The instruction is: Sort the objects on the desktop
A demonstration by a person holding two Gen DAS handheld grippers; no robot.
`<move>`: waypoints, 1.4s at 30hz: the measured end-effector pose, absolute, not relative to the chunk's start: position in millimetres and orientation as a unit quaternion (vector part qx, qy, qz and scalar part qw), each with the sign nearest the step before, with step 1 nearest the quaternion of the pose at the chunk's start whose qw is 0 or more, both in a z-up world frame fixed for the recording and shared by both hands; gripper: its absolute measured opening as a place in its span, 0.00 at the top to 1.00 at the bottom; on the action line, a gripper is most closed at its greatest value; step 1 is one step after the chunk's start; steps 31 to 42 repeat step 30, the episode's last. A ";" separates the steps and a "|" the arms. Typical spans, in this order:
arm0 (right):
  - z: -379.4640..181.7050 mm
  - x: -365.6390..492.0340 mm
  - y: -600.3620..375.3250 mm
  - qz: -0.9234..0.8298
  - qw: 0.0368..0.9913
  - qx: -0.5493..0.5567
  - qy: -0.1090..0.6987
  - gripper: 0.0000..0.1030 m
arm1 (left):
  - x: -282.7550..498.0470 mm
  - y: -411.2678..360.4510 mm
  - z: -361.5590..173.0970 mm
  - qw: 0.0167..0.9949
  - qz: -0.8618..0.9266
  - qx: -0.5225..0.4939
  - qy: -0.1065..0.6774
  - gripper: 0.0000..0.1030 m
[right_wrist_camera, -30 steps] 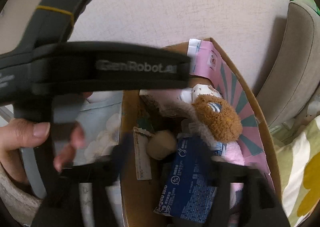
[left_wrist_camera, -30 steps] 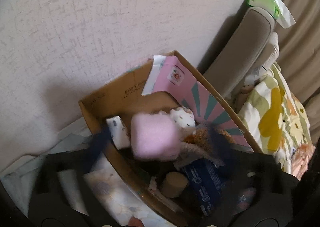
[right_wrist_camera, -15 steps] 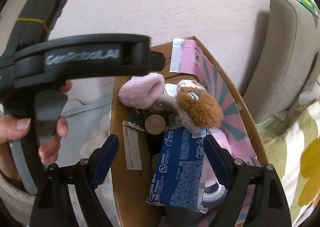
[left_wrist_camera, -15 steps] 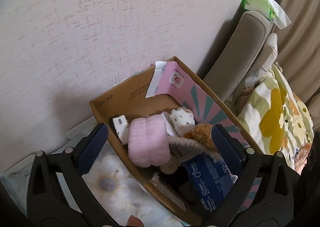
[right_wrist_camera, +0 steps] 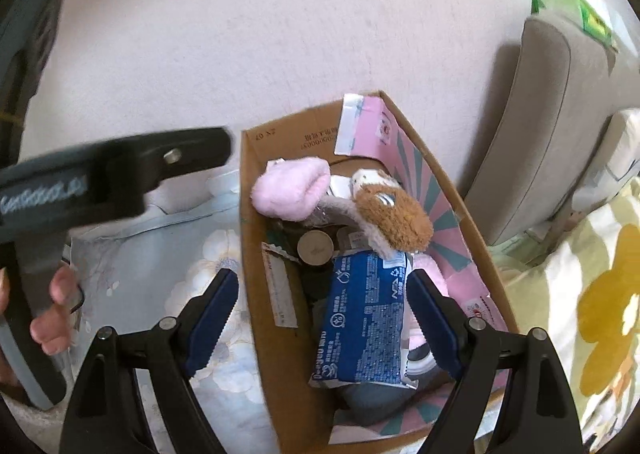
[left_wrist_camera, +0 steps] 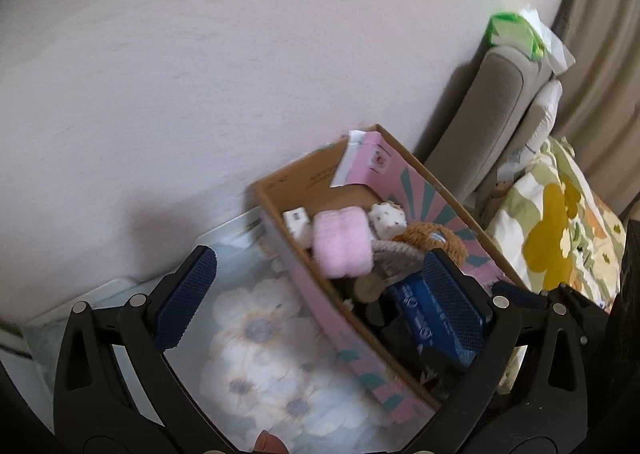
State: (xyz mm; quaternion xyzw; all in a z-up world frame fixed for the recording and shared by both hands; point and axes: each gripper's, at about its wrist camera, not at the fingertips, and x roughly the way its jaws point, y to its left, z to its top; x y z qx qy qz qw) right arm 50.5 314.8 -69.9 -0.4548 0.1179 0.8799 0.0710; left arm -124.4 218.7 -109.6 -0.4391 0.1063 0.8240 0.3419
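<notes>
I see both grippers spread wide and empty, left gripper (left_wrist_camera: pixel 320 286), right gripper (right_wrist_camera: pixel 324 306), above the cardboard box (right_wrist_camera: pixel 256 294). The pink fluffy roll (right_wrist_camera: pixel 290 190) lies inside with the blue packet (right_wrist_camera: pixel 366 310).

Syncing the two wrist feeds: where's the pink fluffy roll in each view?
Left wrist: pink fluffy roll sits centre frame, inside the cardboard box, beside a small white item.
Right wrist: the roll lies upper centre, at the box's far end, left of the brown plush.
Shared landmark: blue packet in the box.
</notes>
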 end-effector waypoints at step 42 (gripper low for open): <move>-55.1 31.0 175.6 0.892 0.006 -0.452 0.012 0.19 | -60.5 -29.0 -88.1 0.044 0.903 -0.427 0.003 0.00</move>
